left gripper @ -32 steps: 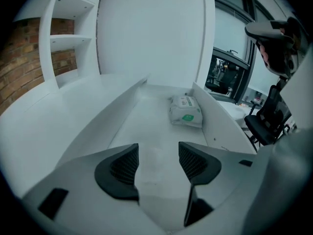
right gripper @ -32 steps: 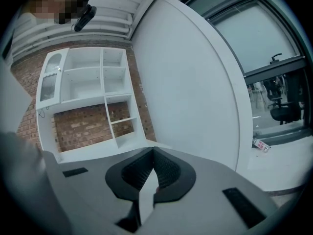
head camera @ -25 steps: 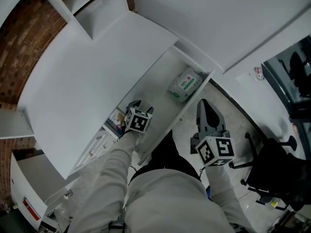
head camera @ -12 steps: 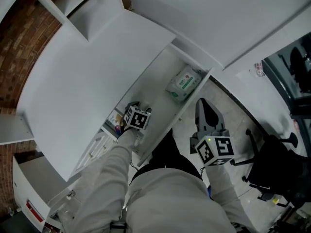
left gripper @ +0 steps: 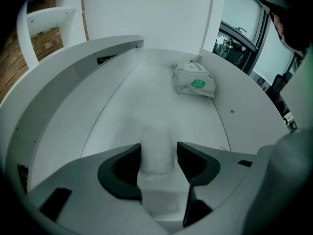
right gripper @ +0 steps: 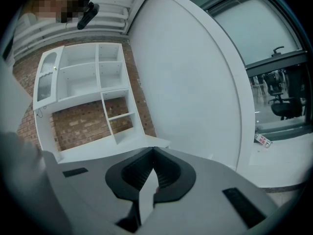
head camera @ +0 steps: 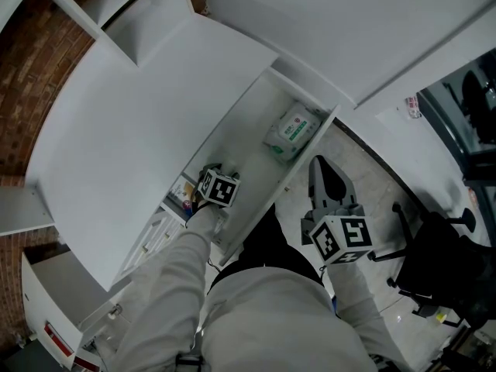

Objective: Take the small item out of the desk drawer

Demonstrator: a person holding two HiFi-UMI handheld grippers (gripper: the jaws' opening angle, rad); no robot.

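Observation:
My left gripper point(head camera: 211, 170) reaches down into the open white desk drawer point(head camera: 249, 155), near its left end. In the left gripper view a small white cylinder-shaped item point(left gripper: 156, 148) stands on the drawer floor between the jaws of my left gripper point(left gripper: 159, 154). The jaws are closing on it; it sits against the left pad, and a thin gap shows at the right pad. In the head view the item is hidden under the gripper. My right gripper point(head camera: 325, 170) hangs shut and empty outside the drawer front, and in its own view my right gripper point(right gripper: 152, 153) points at a wall.
A white and green pack of wipes point(head camera: 293, 132) lies at the drawer's right end; the left gripper view shows the pack point(left gripper: 194, 80) well beyond the jaws. The white desk top point(head camera: 132, 122) overhangs the drawer's back. A black office chair point(head camera: 434, 262) stands at the right.
The left gripper has shifted only slightly inside the drawer. The right gripper has stayed where it was, beside the drawer front.

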